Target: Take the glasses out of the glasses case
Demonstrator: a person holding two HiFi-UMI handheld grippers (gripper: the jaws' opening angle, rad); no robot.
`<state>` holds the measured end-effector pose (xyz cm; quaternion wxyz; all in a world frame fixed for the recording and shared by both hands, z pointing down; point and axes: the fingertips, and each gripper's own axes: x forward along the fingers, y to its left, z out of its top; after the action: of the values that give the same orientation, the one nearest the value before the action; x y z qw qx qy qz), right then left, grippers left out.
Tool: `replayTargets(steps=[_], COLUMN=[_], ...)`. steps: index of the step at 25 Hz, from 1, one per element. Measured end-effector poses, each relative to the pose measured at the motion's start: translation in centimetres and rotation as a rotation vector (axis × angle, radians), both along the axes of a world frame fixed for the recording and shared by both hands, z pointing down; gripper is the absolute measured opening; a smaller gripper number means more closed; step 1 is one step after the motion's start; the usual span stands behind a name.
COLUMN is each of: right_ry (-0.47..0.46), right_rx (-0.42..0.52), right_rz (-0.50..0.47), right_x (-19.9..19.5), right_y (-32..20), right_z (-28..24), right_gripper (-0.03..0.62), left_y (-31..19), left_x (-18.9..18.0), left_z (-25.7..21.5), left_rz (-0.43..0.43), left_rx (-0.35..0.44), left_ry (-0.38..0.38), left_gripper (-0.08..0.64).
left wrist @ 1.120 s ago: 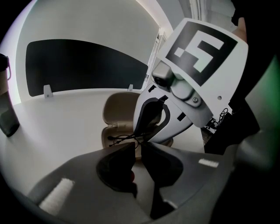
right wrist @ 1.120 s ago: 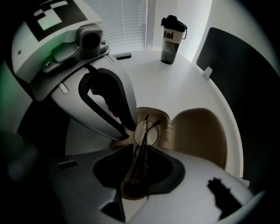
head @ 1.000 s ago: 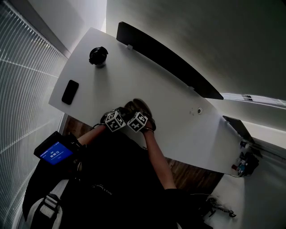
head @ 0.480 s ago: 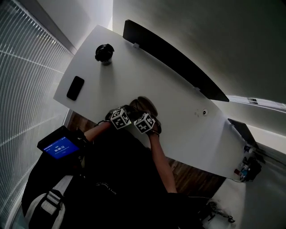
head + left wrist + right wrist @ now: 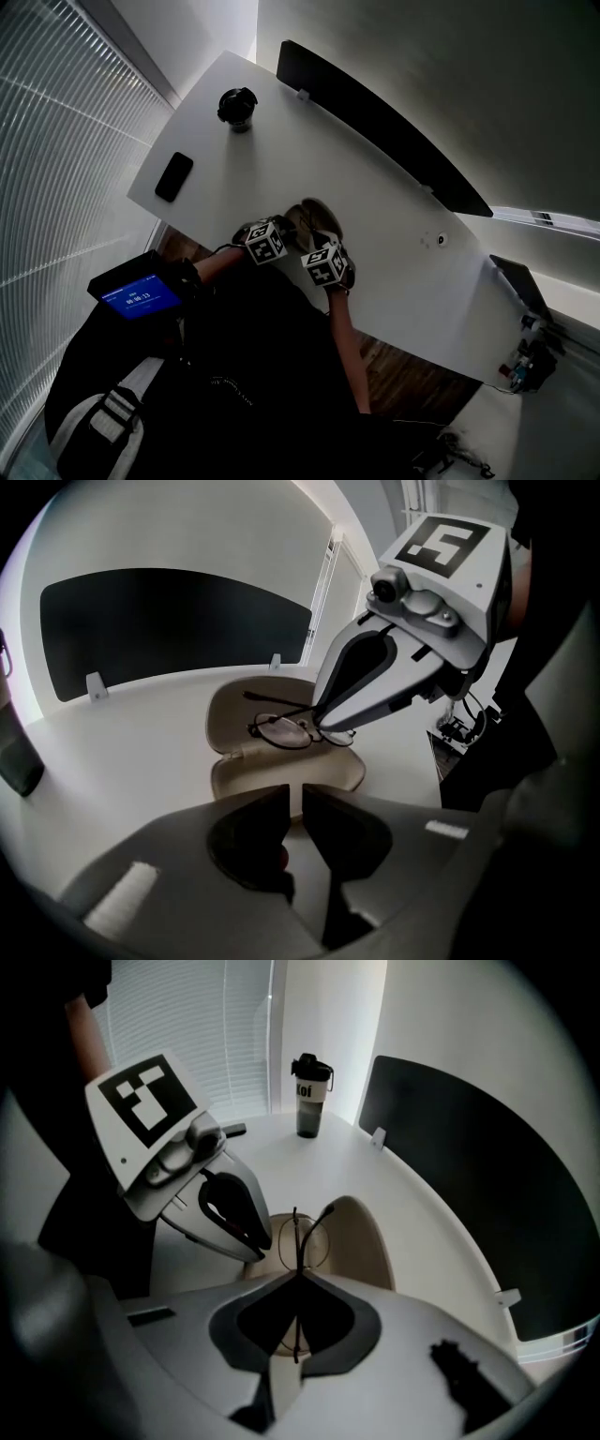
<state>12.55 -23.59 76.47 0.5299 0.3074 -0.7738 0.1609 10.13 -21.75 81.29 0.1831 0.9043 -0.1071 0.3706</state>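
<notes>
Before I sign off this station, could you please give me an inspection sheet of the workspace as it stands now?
Surface: white table, no spills seen.
Job's things: beige glasses case lies open on the table; the glasses are over it.
Clutter: dark phone, lidded bottle, small round fitting.
Grippers: right gripper is shut on the glasses' frame. The fingers of the left gripper are nearly together at the case's near rim; a grip on it cannot be confirmed.
Cables: nothing seen.
Surroundings: black divider panel along the table's far edge, window blinds, device with a blue screen beside the person.
</notes>
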Motion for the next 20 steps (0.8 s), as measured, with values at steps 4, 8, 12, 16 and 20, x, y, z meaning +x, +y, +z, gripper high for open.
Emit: replayTargets(steps=[4, 8, 12, 16, 20], right_ry=[-0.044, -0.118, -0.299, -0.464, -0.567], right_rx=[0.053, 0.088, 0.081, 0.071, 0.097], right_rz=[0.055, 0.129, 0.303, 0.493, 0.578], right_x=[0.5, 1.1, 2.1, 3.9, 5.9], right_y=[-0.1, 0.1, 0.8, 1.8, 3.9], right_z=[-2.2, -3.9, -5.3, -6.3, -6.7], right_gripper=[0.012, 0.012, 0.012, 0.012, 0.012], left_y=[0.2, 0.1, 0.0, 0.4, 1.3], left_x=[0.6, 1.2, 2.1, 2.6, 3.6], left_z=[-0.7, -1.7, -2.2, -2.9, -5.4], left_rz=[0.019, 0.026, 0.037, 0.072, 0.105], left_rx=[0.013, 0.033, 0.043, 0.052, 0.097], left_ry=[-0.004, 0.004, 0.003, 0.009, 0.092], left_gripper=[0.051, 0.05, 0.049, 0.05, 0.046])
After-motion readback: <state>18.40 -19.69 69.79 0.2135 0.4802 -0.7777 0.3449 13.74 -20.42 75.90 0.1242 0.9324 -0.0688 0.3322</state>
